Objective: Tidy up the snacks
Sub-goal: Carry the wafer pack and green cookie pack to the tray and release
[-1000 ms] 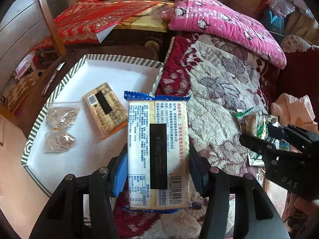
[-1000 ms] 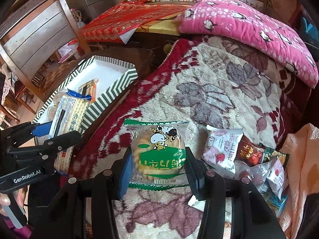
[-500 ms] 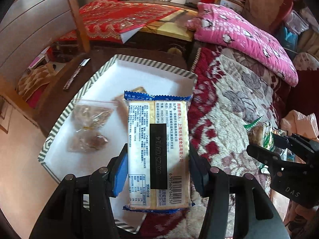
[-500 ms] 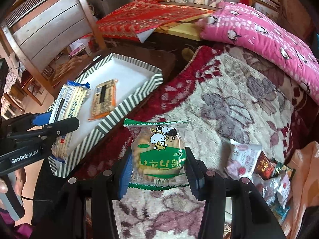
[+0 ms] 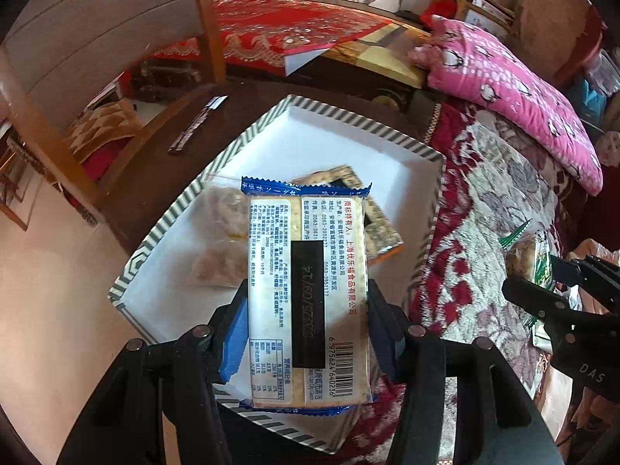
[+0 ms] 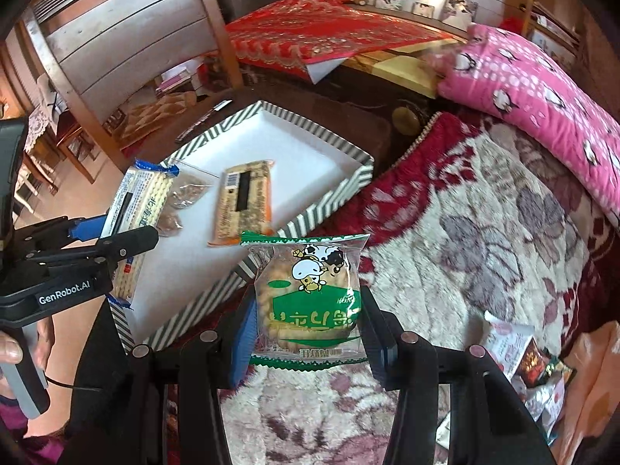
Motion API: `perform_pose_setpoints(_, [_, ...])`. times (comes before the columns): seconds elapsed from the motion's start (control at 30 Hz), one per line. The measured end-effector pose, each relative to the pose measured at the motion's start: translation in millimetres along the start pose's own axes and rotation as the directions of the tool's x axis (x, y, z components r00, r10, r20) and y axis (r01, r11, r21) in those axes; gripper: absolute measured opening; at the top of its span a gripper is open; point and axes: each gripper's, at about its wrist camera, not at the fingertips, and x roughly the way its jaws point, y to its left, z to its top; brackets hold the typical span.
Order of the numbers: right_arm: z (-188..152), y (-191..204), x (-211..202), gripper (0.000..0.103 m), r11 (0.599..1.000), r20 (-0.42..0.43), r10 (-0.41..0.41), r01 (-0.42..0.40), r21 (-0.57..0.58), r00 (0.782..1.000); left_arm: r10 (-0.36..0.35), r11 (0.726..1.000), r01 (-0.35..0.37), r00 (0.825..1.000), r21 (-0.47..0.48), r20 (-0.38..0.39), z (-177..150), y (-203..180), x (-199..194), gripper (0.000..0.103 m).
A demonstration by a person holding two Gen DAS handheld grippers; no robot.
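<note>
The left tool (image 5: 308, 333) is clamped on a blue-edged cracker pack (image 5: 308, 294), held above the striped tray (image 5: 348, 131) on the dark worktop (image 5: 155, 178). The pack hides most of the tray floor in the left wrist view: two clear bags of brownish snacks (image 5: 221, 240) and an orange-edged pack (image 5: 381, 232) show only in part. The right tool (image 6: 308, 329) is clamped on a green cow-print biscuit bag (image 6: 310, 294), held over the floral blanket (image 6: 484, 232) beside the tray's near rim. More wrapped snacks (image 6: 515, 352) lie at the right edge, cut off and too blurred to identify.
</note>
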Motion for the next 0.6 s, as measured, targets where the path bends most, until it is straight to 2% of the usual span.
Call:
perform_pose_setpoints(0.23, [13,21,9,0.052,0.999,-0.011,0.013,-0.014,-0.050,1.000,0.005,0.999,-0.005,1.000,-0.054,-0.013,0,25,3,0.054])
perform_pose_setpoints(0.6, [24,47,27,0.052,0.995,-0.042,0.042,-0.046,-0.093,0.998,0.008,0.997,-0.010,1.000,-0.078,-0.030,0,36,9,0.054])
